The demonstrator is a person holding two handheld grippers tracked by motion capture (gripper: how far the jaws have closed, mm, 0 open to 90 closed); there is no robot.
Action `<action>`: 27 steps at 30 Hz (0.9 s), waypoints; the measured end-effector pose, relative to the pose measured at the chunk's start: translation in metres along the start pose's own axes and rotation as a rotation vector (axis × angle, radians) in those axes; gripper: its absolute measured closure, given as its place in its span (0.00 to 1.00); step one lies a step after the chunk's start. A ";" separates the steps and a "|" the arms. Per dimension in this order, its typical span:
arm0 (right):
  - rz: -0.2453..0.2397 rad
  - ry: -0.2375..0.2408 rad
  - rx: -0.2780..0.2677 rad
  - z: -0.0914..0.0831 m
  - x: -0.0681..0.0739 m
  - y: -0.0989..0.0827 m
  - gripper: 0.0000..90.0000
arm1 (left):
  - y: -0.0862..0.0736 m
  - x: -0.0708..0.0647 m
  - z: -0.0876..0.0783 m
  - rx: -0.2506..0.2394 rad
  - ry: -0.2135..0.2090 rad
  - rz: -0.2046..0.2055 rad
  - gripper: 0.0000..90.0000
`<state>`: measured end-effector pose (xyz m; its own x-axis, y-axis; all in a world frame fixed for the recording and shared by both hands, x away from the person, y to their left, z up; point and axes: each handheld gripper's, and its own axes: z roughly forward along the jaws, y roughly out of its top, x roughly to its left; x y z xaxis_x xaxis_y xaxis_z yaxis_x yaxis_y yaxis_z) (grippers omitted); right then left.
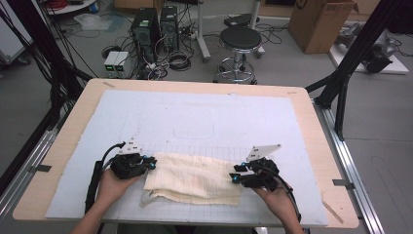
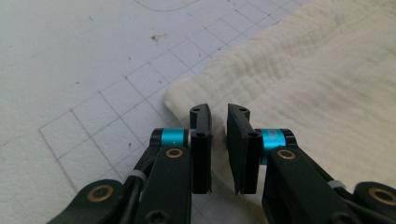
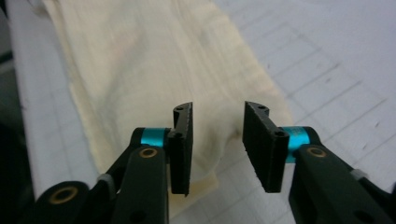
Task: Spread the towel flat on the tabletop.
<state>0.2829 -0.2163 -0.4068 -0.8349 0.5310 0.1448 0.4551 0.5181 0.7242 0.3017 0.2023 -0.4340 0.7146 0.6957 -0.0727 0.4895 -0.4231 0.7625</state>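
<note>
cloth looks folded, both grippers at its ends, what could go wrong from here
The left gripper stands open by a narrow gap over the corner of the cream cloth; pulling away could snag that edge and undo the fold.

The right gripper is open with cloth bunched below its jaws; that end may spring up or lie uneven.

The near left corner of the cloth shows loose layers sticking out, so the fold could slip on the mat.
</note>
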 end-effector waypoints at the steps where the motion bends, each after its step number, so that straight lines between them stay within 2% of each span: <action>1: 0.004 0.011 -0.023 -0.005 -0.001 0.003 0.69 | 0.000 0.000 0.000 0.001 0.001 0.003 0.88; 3: -0.005 -0.003 -0.056 -0.012 -0.002 0.008 0.68 | 0.000 -0.001 0.000 0.003 -0.002 0.010 0.89; 5: 0.014 -0.021 -0.073 -0.017 -0.007 0.013 0.68 | -0.001 -0.001 0.000 0.007 -0.007 0.021 0.90; 7: 0.035 -0.036 -0.071 -0.013 -0.014 0.014 0.69 | -0.001 -0.002 0.000 0.015 -0.012 0.028 0.92; 9: 0.060 -0.065 -0.025 -0.003 -0.020 0.014 0.70 | -0.001 -0.002 -0.001 0.020 -0.025 0.038 0.95; 14: 0.109 -0.064 0.053 0.024 -0.032 0.008 0.71 | -0.004 -0.003 -0.001 0.039 -0.043 0.049 0.96; 17: 0.098 -0.071 0.114 0.035 -0.030 0.004 0.72 | -0.006 -0.002 -0.002 0.039 -0.054 0.039 0.95; 19: 0.084 -0.064 0.106 0.035 -0.027 0.003 0.79 | -0.006 -0.001 -0.002 0.037 -0.056 0.036 0.93; 22: 0.033 -0.087 0.080 0.036 -0.021 -0.002 0.88 | -0.004 0.001 -0.003 0.011 -0.062 0.013 0.85; 24: 0.044 -0.064 0.079 0.035 -0.022 -0.003 0.92 | -0.001 0.006 -0.004 -0.009 -0.040 -0.016 0.78; 26: 0.033 -0.064 0.082 0.035 -0.022 -0.002 0.94 | 0.001 0.011 -0.004 -0.040 -0.016 -0.058 0.77; 27: 0.038 -0.063 0.087 0.035 -0.022 -0.002 0.94 | 0.003 0.014 -0.003 -0.040 -0.004 -0.074 0.76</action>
<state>0.3113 -0.2049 -0.4351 -0.7965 0.5913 0.1261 0.5134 0.5514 0.6576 0.3114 0.2127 -0.4306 0.6797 0.7215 -0.1324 0.5206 -0.3473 0.7799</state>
